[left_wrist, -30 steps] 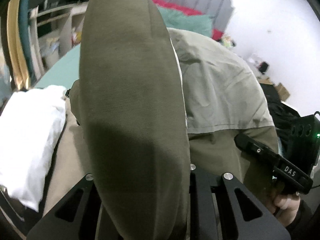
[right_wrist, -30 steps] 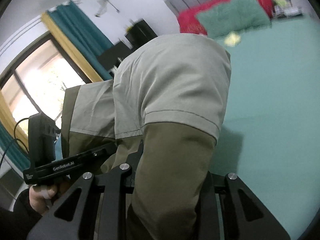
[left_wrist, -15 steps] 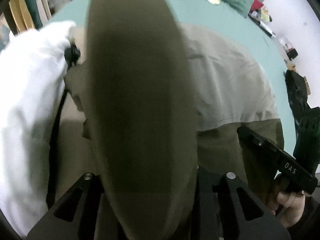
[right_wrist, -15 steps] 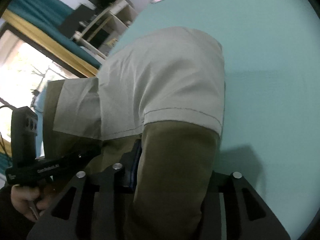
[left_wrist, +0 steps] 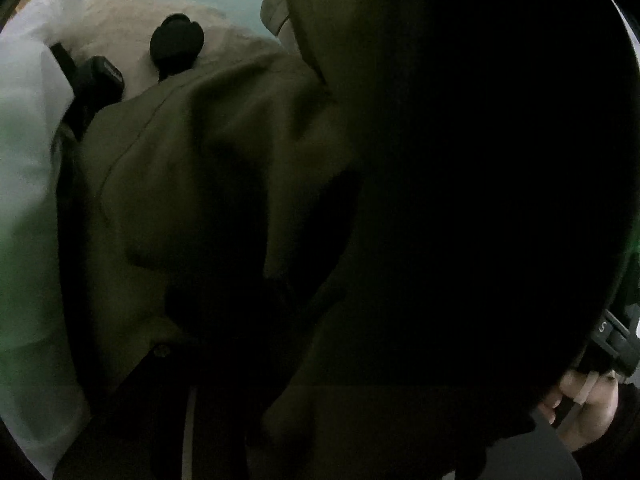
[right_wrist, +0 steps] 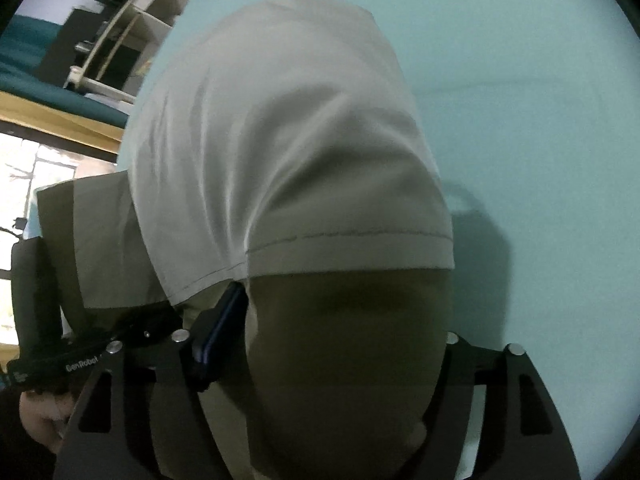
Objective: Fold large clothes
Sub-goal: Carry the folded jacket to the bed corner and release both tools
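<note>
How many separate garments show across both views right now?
3. A two-tone olive and beige garment held by both grippers, a white one at the left-wrist view's left edge, and a tan one beyond it. More may be hidden.

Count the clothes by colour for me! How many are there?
Olive and beige garment: 1
White cloth: 1
Tan cloth: 1
Total: 3

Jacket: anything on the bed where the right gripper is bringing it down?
Nothing visible. The jacket hangs from the right gripper over bare teal bed sheet. The cloth hides the sheet directly beneath it.
</note>
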A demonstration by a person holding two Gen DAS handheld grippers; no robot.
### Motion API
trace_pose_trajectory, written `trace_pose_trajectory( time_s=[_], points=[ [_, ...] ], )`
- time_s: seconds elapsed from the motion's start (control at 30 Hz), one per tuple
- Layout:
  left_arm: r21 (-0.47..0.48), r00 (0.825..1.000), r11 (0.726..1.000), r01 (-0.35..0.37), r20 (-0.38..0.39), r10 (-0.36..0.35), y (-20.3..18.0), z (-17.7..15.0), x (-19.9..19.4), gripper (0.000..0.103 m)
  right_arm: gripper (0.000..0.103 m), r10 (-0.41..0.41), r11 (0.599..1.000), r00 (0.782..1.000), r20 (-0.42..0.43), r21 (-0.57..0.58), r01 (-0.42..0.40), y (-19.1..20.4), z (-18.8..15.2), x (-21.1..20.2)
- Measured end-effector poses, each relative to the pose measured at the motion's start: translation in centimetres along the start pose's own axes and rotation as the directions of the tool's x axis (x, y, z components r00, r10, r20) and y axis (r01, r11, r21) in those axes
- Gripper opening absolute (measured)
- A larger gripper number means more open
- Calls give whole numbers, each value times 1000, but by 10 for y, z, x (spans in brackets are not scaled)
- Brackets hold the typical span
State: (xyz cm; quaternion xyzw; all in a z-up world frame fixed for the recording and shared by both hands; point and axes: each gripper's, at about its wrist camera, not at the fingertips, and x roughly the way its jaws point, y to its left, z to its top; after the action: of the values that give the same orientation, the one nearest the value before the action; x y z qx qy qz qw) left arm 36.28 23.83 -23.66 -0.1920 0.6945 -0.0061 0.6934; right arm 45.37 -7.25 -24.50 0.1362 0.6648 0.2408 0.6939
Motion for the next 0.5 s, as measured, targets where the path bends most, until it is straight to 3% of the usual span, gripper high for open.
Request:
trace_pose_trajectory(
  time_s=[0.2,0.33,0.5],
  points=[
    [-6,998,1000,-27,-59,26,-1,10,12,40,81,-39,999,998,-52,12,40,0,7,3],
    [-16,998,999,-44,-47,43,-3,7,14,40,87,-52,999,997,-51,9,52,-3,3,3],
    [-92,999,995,-32,-17,30,2,-1,3,40,91,-8,1000,998,-55,22,9,-19,-1,-2]
  ],
)
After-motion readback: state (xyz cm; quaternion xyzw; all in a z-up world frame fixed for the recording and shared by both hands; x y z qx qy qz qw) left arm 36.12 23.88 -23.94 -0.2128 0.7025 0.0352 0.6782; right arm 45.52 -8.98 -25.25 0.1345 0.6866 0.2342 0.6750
